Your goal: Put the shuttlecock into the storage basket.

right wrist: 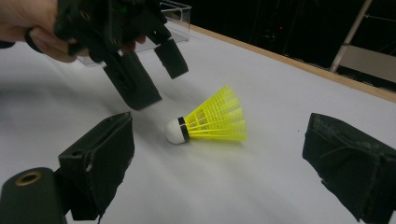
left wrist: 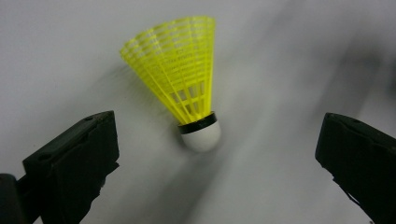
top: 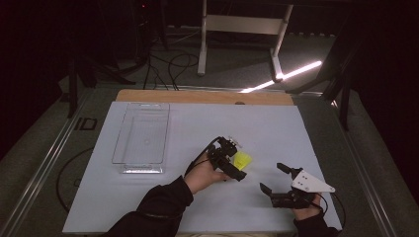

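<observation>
A yellow shuttlecock (top: pixel 242 159) with a white cork lies on its side on the white table cover (top: pixel 163 202). My left gripper (top: pixel 234 159) hangs just above it, open, with one jaw on either side and nothing held. In the left gripper view the shuttlecock (left wrist: pixel 187 79) lies between and beyond the two black jaws, cork end nearest. My right gripper (top: pixel 271 177) stands open to the right and nearer the front edge, pointing at the shuttlecock (right wrist: pixel 210 119). The right gripper view also shows the left gripper (right wrist: pixel 154 74) hovering over the cork.
A clear plastic tray (top: pixel 141 136) stands at the back left of the cover, its corner (right wrist: pixel 180 9) showing behind the left hand. A wooden table edge (top: pixel 207 96) runs along the far side. Beyond it are a dark floor, cables and a white frame.
</observation>
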`<state>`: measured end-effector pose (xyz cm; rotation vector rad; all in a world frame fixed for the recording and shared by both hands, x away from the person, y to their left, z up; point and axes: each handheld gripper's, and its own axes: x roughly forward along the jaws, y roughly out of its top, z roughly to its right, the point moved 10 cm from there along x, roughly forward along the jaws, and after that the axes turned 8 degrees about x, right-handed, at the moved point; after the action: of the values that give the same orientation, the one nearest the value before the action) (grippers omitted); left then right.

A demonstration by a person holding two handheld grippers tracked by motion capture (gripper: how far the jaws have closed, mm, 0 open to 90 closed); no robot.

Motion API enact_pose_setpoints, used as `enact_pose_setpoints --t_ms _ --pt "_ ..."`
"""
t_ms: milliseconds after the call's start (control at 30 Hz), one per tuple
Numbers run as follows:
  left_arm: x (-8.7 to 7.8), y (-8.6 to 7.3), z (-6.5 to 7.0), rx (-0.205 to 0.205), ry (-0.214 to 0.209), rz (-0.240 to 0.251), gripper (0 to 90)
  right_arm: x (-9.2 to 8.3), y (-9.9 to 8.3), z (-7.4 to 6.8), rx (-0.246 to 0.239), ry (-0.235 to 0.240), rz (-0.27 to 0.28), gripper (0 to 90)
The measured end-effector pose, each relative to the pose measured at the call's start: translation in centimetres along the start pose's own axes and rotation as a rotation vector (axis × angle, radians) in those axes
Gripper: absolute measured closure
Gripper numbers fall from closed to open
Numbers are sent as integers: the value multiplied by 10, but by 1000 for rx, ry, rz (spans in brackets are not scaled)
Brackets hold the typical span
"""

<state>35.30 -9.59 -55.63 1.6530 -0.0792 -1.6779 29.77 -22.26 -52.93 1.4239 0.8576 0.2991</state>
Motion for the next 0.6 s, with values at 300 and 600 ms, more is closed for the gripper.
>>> enact_pose_setpoints --t_ms 300,600 --pt "18 -5 -3 -22 17 -35 55 1 -1 0 -3 2 -4 93" --pt "31 -13 -5 -58 29 -73 220 1 -2 -1 -4 2 -14 93"
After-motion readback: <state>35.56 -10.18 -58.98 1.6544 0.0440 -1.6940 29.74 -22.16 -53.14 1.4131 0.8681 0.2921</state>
